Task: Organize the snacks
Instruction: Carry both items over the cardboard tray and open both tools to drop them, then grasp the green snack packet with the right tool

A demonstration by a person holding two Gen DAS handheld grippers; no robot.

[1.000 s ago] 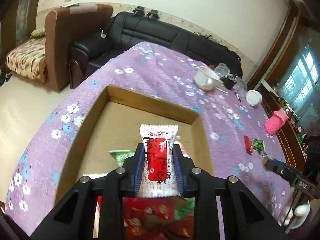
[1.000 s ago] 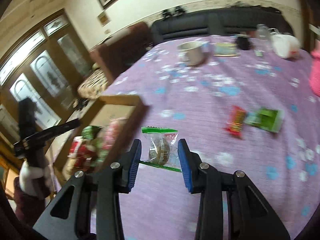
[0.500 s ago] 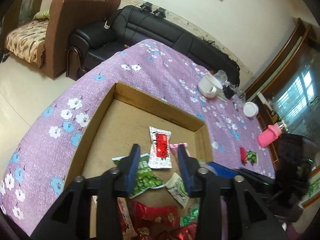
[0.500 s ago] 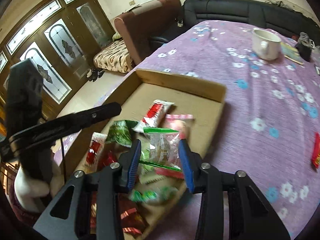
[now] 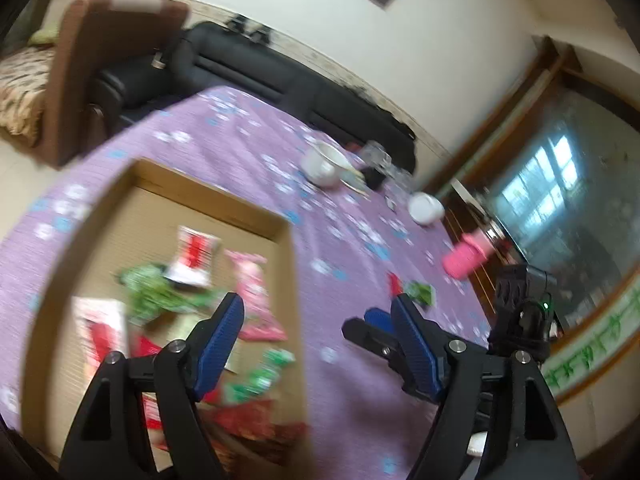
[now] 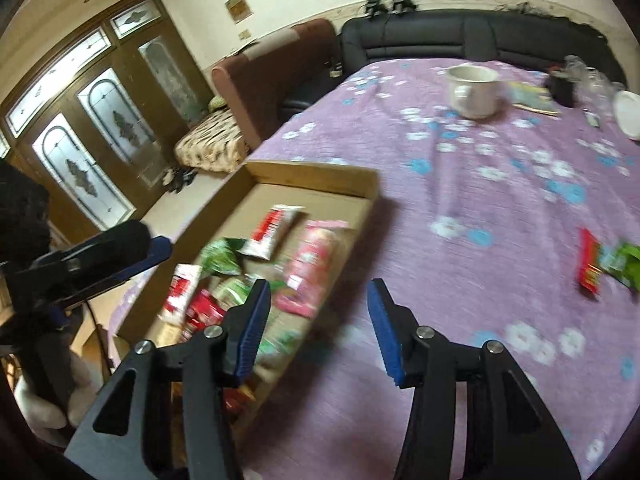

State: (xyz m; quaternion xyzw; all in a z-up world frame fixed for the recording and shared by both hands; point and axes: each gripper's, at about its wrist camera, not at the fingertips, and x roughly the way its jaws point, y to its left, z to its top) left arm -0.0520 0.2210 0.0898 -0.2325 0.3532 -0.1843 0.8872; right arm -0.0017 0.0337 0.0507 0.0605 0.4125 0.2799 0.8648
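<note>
A shallow cardboard box [image 5: 288, 264] [image 6: 316, 170] lies on the purple flowered tablecloth and holds several snack packets: a white-and-red one [image 5: 194, 254] [image 6: 272, 230], a pink one [image 5: 252, 284] [image 6: 316, 264] and green ones [image 5: 154, 292]. A red packet [image 6: 588, 266] [image 5: 394, 282] and a green packet [image 6: 626, 262] [image 5: 420, 292] lie loose on the cloth to the right. My left gripper [image 5: 316, 332] is open and empty over the box's right edge. My right gripper [image 6: 318, 324] is open and empty beside the box's right wall; it also shows in the left wrist view [image 5: 378, 322].
A white mug [image 6: 474, 90] [image 5: 322, 164], a booklet [image 6: 534, 98], a dark cup [image 6: 562, 86], a white lid [image 5: 426, 208] and a pink bottle [image 5: 466, 258] stand at the table's far end. A black sofa [image 6: 460, 40] and a brown armchair [image 5: 100, 60] lie beyond.
My right gripper has opened and let go of the clear green-edged packet into the box. My left gripper has opened wider and swung right, towards the box's right edge.
</note>
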